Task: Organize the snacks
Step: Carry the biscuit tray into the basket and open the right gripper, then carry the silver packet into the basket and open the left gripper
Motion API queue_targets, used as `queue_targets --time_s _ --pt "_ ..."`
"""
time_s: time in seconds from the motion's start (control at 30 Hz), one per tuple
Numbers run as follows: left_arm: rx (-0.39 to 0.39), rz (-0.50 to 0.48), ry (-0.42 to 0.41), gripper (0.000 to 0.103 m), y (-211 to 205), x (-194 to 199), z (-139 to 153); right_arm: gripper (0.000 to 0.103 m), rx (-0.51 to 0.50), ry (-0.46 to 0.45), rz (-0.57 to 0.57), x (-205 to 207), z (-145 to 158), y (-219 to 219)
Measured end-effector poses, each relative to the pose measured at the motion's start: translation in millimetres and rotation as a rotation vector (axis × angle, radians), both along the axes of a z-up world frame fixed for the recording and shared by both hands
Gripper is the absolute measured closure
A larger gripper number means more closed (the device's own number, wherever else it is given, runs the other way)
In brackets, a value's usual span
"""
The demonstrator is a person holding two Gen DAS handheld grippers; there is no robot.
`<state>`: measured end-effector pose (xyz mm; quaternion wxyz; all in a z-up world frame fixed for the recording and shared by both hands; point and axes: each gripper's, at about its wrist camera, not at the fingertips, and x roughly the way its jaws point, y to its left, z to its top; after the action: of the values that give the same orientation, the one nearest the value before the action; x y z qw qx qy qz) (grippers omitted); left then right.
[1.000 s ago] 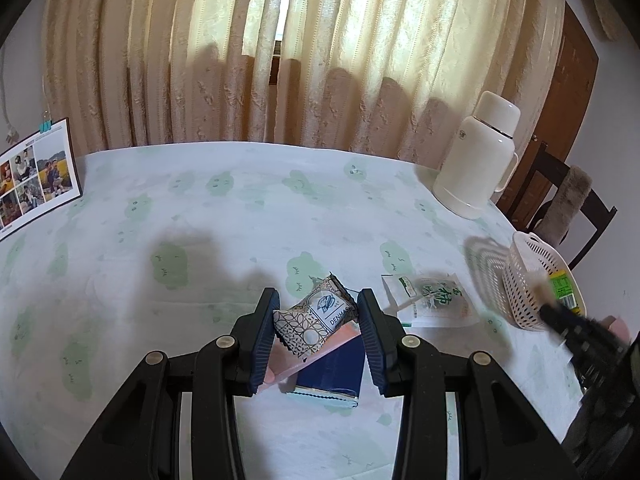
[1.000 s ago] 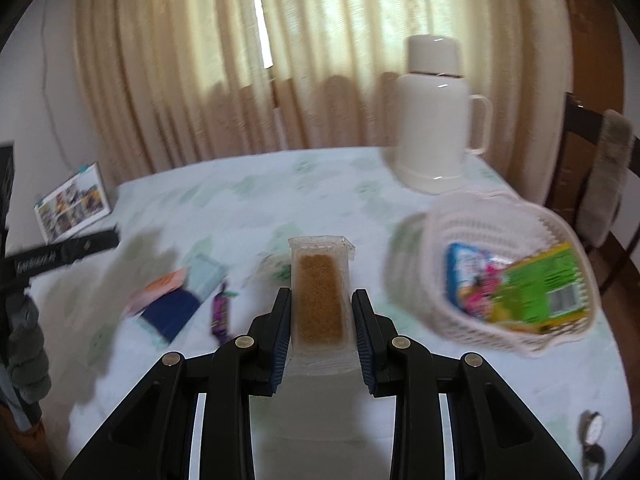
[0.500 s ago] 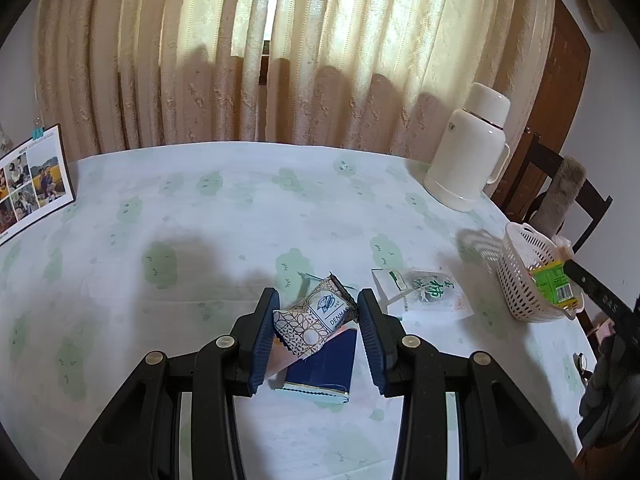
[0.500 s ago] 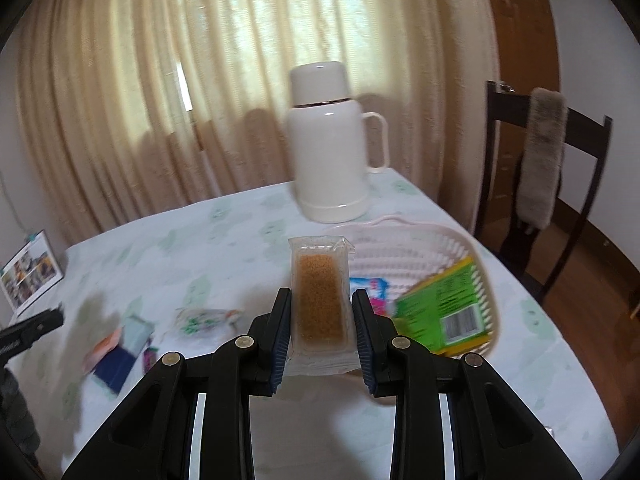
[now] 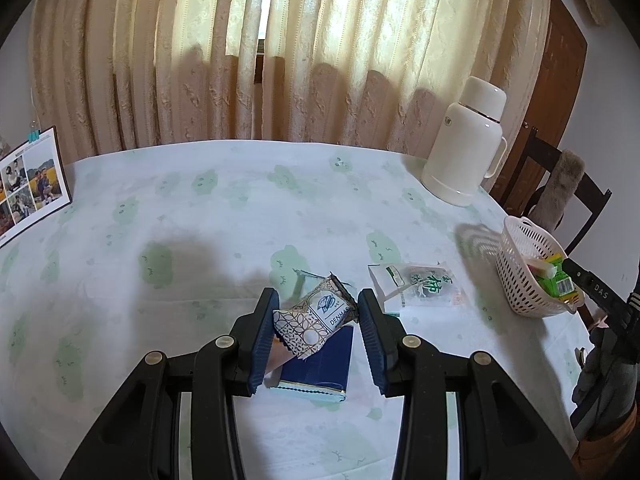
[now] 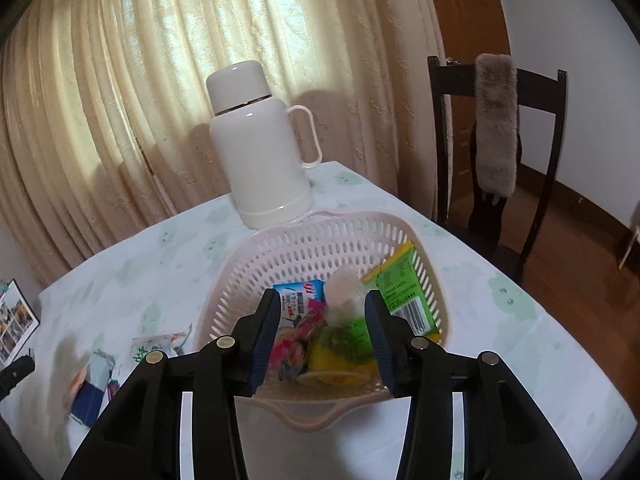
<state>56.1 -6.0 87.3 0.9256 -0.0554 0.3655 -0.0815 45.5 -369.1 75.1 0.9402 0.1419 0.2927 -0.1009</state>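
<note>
The left gripper point(image 5: 316, 322) pinches a small brown-and-white patterned foil snack packet point(image 5: 314, 320) between its blue-padded jaws, above a dark blue flat packet point(image 5: 320, 362) on the green-printed white tablecloth point(image 5: 200, 240). The right gripper point(image 6: 320, 328) hangs with jaws spread wide and empty over the white perforated plastic basket point(image 6: 280, 256), where a blurred pale packet point(image 6: 344, 294) sits among a green bag point(image 6: 404, 292) and a blue-and-pink packet point(image 6: 298, 308). A clear packet with green lettering point(image 5: 416, 284) lies on the cloth between the left gripper and the basket; a white thermos jug point(image 6: 260, 144) stands behind. Done well, the right gripper would lift clear of the rim before the left carries its packet across, held firm, and lets go only once it is above the basket's hollow.
</note>
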Motion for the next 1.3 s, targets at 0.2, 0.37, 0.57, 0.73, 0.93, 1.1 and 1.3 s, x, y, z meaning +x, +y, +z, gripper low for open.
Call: queue_targets --time_s 0.2,0.37,0.57,0.73,0.93,1.1,1.3 --pt "0.010 -0.020 -0.003 0.066 -6 0 -4 0.057 -0.028 -0.047 -0.074 -12 -2 -3" --pt "0.001 -0.049 0.005 0.066 -14 0 -9 0.057 -0.089 -0.099 -0.147 -22 -3 -3" --pt "0.014 -0.088 0.039 0.066 -33 4 -16 0.044 -0.096 -0.141 -0.177 -28 -6 -6" --pt "0.033 -0.131 0.041 0.066 -58 8 -10 0.044 -0.075 -0.160 -0.179 -31 -11 -9" --pt "0.046 -0.228 0.005 0.066 -106 14 6 0.044 -0.057 -0.178 -0.186 -37 -12 -10" --pt "0.058 -0.304 -0.031 0.066 -154 22 14 0.043 -0.046 -0.196 -0.183 -41 -11 -11" --pt "0.071 -0.405 -0.047 0.063 -208 34 15 0.042 0.013 -0.212 -0.236 -49 -11 -26"
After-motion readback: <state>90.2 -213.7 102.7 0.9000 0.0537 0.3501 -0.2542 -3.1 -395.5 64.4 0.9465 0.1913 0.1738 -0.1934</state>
